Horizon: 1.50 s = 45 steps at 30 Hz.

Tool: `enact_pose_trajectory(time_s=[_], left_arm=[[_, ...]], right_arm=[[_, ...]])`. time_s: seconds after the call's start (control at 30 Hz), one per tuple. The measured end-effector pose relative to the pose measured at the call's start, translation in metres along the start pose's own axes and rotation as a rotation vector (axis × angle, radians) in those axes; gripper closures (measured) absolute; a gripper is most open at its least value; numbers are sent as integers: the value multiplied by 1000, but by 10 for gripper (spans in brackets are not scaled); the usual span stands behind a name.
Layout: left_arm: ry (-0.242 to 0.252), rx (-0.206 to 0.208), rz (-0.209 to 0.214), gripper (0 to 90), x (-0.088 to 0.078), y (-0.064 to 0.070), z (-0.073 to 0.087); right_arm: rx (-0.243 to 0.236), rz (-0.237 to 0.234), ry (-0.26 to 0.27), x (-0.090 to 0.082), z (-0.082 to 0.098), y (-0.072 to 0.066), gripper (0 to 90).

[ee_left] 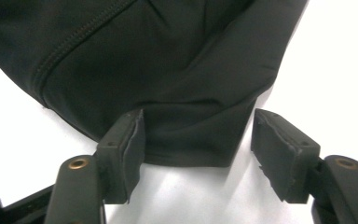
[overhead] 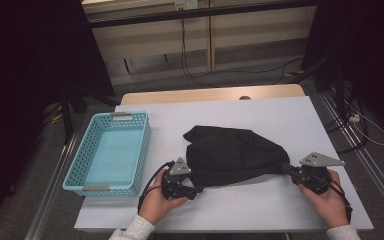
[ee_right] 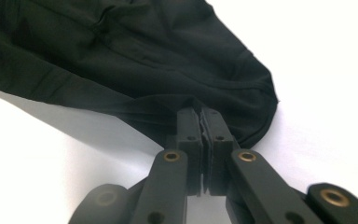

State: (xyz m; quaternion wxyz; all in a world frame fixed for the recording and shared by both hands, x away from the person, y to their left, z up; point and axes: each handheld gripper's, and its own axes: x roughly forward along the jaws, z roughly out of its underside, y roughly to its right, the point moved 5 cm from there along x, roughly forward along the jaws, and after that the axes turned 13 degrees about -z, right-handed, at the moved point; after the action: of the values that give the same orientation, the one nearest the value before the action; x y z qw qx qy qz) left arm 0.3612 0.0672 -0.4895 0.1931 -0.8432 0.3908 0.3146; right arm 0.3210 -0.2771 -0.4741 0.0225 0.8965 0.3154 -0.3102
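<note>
A black garment (overhead: 235,152) lies bunched on the white table (overhead: 260,210). My left gripper (overhead: 196,190) sits at the garment's near-left corner. In the left gripper view its jaws stand apart, one on each side of the black garment's (ee_left: 168,79) hem corner, and the pads (ee_left: 133,147) do not press on the cloth; my left gripper (ee_left: 198,156) is open. My right gripper (overhead: 286,168) is at the garment's right end. In the right gripper view the jaws are closed together on a fold of the black garment (ee_right: 135,60); my right gripper (ee_right: 200,116) is shut on it.
A light blue plastic basket (overhead: 87,150) with nothing in it stands on the left part of the table. A wooden table edge (overhead: 210,93) runs behind the white surface. Cables (overhead: 365,125) trail over the floor at the back and right.
</note>
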Motion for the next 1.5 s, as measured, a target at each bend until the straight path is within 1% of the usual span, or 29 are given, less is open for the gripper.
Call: enact_pose_trajectory(time_s=[0.1, 0.17, 0.2, 0.23, 0.27, 0.33, 0.37, 0.43, 0.47, 0.57, 0.63, 0.73, 0.77, 0.87, 0.9, 1.1, 1.2, 1.3, 1.4, 1.5], left_arm=[[-7, 17, -12, 373, 0, 1, 0], [-8, 18, -21, 416, -1, 1, 0], [-17, 4, -30, 453, -2, 0, 0], [-22, -13, -27, 513, -3, -1, -1], [-35, -42, -19, 564, -4, -1, -1], [-62, -82, -8, 669, -7, -2, -1], [-74, -94, -3, 707, -8, -2, -1], [-97, -117, 9, 813, -8, -1, -1], [-106, -121, 9, 827, -9, -1, -1], [-123, -133, 16, 842, -10, -1, -2], [-127, -148, 33, 851, -13, -1, -3], [-117, -157, 28, 854, -19, -4, -8], [-115, -158, 36, 855, -21, -6, -10], [-101, -181, 55, 858, -29, -10, -14], [-100, -174, 60, 858, -31, -12, -15], [-77, -215, 73, 859, -42, -22, -23], [-68, -212, 74, 860, -46, -25, -27], [-62, -208, 73, 862, -50, -28, -31], [-56, -207, 68, 863, -55, -32, -34], [-50, -218, 74, 864, -58, -37, -38]], right_arm=[[-3, 1, -10, 2, 1, 0, 875], [2, 4, -6, 2, 0, 0, 875], [4, 3, -4, 1, 0, 0, 875], [6, 2, -3, 1, 0, 0, 875], [6, 0, -3, 1, 0, 0, 875], [5, 0, -4, 1, 0, 0, 875], [5, -1, -4, 1, 0, 0, 875], [4, -3, -3, 1, 0, 0, 875], [4, -5, -3, 0, 1, 0, 875], [-1, -7, -4, 0, 1, -1, 875], [-4, -9, -2, -1, 1, -1, 875], [-7, -15, 3, -2, 0, -2, 875], [-7, -21, 2, -3, 0, -3, 875], [-15, -27, 7, -5, 0, -4, 875], [-12, -31, 11, -5, 0, -5, 875], [-26, -50, 29, -9, -5, -11, 875], [-45, -50, 36, -12, -9, -16, 876], [-46, -58, 59, -16, -14, -17, 876], [-44, -70, 61, -16, -16, -19, 876], [-58, -74, 54, -15, -19, -21, 876]])
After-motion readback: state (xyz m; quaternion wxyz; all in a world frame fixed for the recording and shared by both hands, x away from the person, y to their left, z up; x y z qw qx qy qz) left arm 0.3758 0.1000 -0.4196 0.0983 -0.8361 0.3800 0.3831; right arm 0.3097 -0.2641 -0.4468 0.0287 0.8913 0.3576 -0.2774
